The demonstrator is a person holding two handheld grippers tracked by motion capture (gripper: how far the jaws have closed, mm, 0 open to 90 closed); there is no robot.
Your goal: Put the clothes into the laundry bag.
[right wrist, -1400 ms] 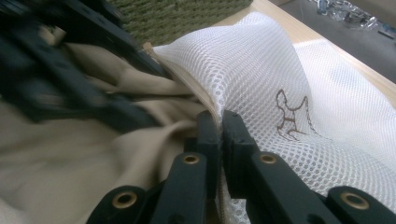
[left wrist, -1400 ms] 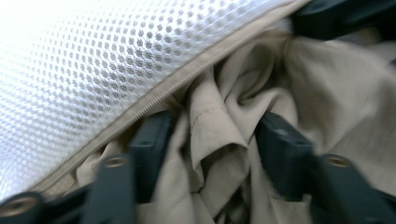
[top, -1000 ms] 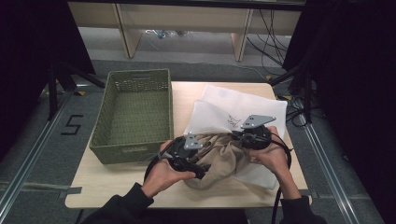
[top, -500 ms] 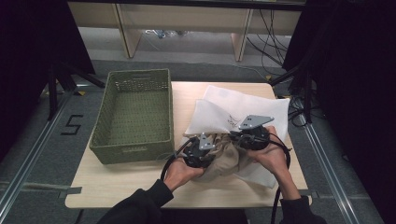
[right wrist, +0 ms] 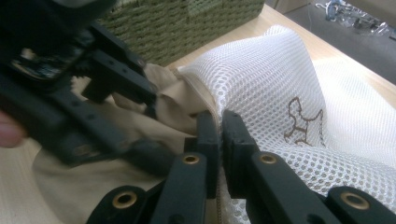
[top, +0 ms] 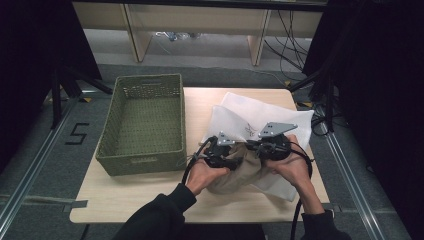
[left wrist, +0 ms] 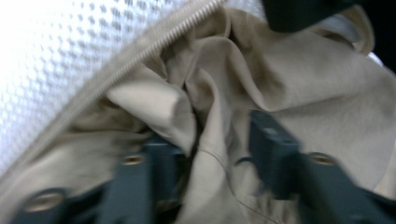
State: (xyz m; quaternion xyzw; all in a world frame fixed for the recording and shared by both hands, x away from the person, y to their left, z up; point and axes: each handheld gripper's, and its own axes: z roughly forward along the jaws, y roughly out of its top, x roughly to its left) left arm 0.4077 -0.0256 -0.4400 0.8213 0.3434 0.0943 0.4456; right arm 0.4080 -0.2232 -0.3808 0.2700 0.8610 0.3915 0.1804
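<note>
High view: pale wooden table, grey floor around, dark curtains at both sides.
Basket: green woven basket on the table's left part.
Mesh bag: white mesh bag lies right of it, beige cloth at its mouth.
Right gripper: clamped on the bag's zipper edge.
Left gripper: jaws just reopening, apart (cloth folds between, not pinched).

A woven green basket sits on the pale wooden worktop at about nine o'clock (its inside bare). Cables trail over the grey floor at one o'clock, near wooden legs.
</note>
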